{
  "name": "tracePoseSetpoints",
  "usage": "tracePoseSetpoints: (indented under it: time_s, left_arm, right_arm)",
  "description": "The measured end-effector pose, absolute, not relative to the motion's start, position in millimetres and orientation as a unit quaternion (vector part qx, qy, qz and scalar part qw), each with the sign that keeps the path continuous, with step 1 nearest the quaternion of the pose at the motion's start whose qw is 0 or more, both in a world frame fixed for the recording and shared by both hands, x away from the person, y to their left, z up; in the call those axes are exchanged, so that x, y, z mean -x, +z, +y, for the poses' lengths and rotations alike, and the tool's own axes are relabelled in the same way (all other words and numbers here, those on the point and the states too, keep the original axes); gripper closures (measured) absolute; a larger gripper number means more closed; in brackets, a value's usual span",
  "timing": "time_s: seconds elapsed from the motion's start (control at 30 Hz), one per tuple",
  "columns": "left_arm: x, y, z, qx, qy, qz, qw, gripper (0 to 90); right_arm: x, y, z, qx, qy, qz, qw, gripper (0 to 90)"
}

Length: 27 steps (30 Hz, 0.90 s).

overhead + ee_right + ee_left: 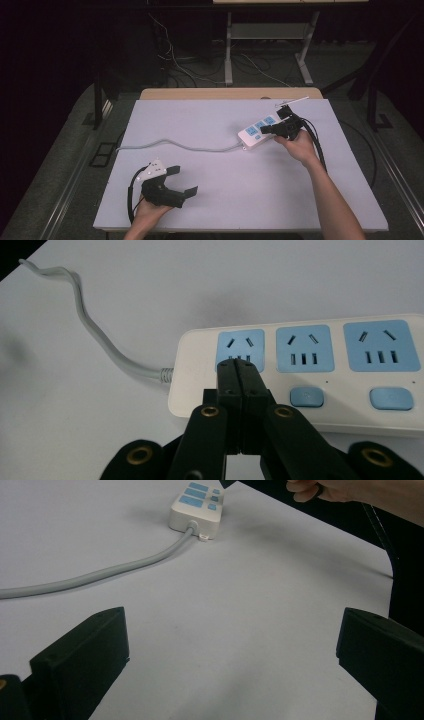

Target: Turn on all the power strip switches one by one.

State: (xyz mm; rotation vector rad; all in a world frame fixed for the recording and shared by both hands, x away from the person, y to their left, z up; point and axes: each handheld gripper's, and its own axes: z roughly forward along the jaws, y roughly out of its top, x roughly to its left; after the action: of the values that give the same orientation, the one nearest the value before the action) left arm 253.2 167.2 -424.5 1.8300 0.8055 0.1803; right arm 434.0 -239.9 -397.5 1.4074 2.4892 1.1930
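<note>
A white power strip (pixel 257 131) with blue sockets and blue buttons lies at the right rear of the white tabletop (pixel 225 190). Its grey cable (pixel 175 145) snakes off to the left edge. My right gripper (pixel 262 130) is shut, with nothing between its jaws. In the right gripper view its tips (pixel 239 367) meet over the power strip (pixel 325 365) at the cable end, just below the first socket, hiding what lies under them. My left gripper (pixel 182 181) rests open near the front left. The left gripper view has the power strip (pixel 196 507) far ahead of the left gripper (pixel 232 630).
The cable (pixel 100 572) crosses the table ahead of the left gripper. A black cable (pixel 317 145) trails from the right gripper along the forearm. Beyond the white top are a wooden edge (pixel 230 93), desk legs and loose wires on the floor.
</note>
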Motion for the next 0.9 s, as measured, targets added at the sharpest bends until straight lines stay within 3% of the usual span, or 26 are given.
tracePoseSetpoints:
  time_s: [0.9]
  left_arm:
    - [-253.7,-424.7,167.0,-0.773,0.079,0.335,0.533,0.0]
  right_arm:
    - [-444.6,-419.2,-231.2,-0.464,0.373,0.804,0.001,89.9]
